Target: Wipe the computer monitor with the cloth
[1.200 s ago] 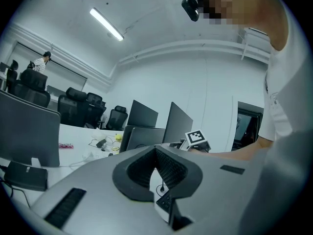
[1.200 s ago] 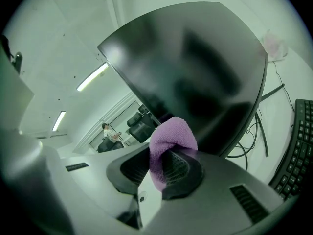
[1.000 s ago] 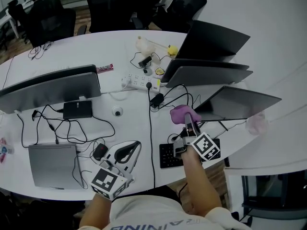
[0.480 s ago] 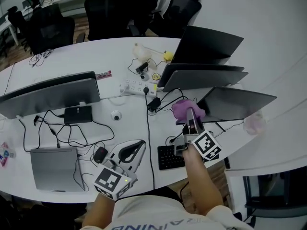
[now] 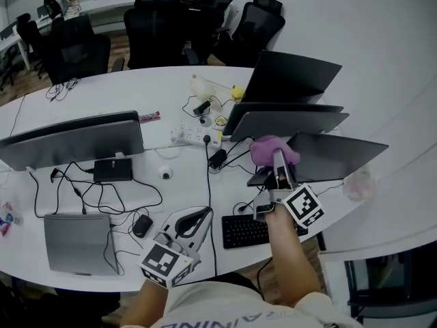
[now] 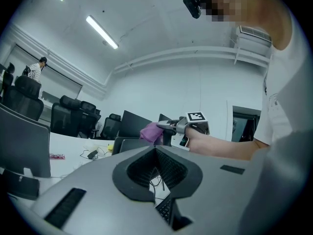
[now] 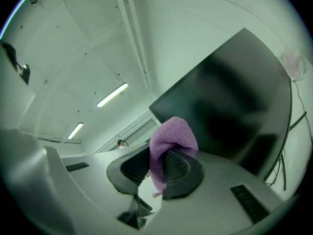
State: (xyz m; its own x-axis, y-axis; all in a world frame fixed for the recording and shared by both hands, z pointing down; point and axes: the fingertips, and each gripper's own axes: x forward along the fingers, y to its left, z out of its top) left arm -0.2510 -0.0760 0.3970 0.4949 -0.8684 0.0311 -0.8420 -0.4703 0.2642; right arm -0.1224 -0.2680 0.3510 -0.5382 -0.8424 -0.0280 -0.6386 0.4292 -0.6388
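Far left of the flat black keyboard (image 5: 247, 231), a closed silver laptop (image 5: 76, 234) lies on the curved white desk (image 5: 136, 74). A small black mouse (image 5: 142, 225) sits between the two, nearer the keyboard. My left claw (image 5: 198, 217) hangs just left of the keyboard, over the desk's near edge. It is clenched: its tips meet and nothing is caught in them. Through the hollow of its pads only a black cable and a corner of the keys show. My right claw (image 5: 278, 161) is raised beyond the keyboard's right half, pointing away from me. It grips a fuzzy purple cloth (image 5: 272, 147) firmly, with the cloth bunched over the tips and one fold hanging down between the jaws. Beyond the keyboard and to its right stands the dark grey flat-screen monitor (image 5: 336, 157). The cloth sits at that monitor's upper left corner, in front of the dark screen; I cannot tell whether it touches.
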